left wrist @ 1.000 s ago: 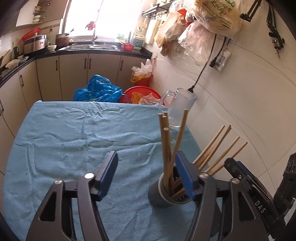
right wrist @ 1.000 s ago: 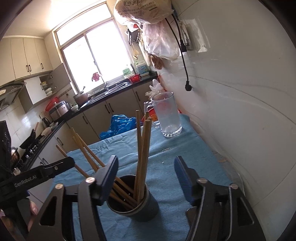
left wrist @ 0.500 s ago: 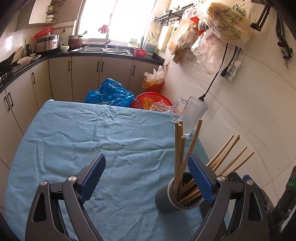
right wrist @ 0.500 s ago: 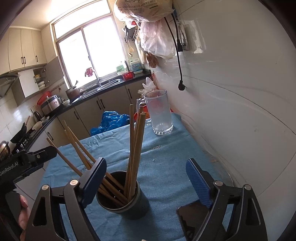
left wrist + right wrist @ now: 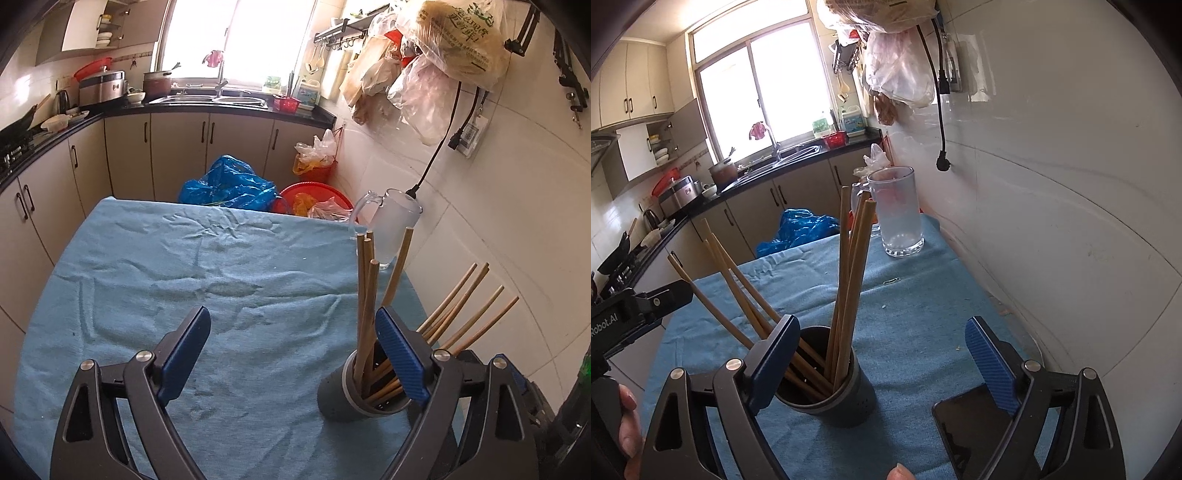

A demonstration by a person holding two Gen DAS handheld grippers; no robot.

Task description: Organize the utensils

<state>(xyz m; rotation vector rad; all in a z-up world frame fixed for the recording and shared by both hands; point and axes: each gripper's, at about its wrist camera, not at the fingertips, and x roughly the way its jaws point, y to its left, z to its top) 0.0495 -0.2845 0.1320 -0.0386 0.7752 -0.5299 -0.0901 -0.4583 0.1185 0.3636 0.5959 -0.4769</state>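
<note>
A: Well, both were spread wide, holding nothing. The left gripper [image 5: 291,354] had the dark grey cylindrical utensil holder [image 5: 347,398] just inside its right finger; the right gripper [image 5: 882,354] had it just behind its left finger.

B: Risk?

A: I judged a sideways swing of either finger could catch the splayed sticks and tip the holder.

B: Count?

A: Eight long wooden chopsticks [image 5: 849,280], I thought: four upright, four leaning. One clear glass mug [image 5: 899,214] stood far ahead, one black phone [image 5: 975,432] under the right finger.

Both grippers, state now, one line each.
Left gripper: jaws open, holding nothing.
Right gripper: jaws open, holding nothing.
</note>
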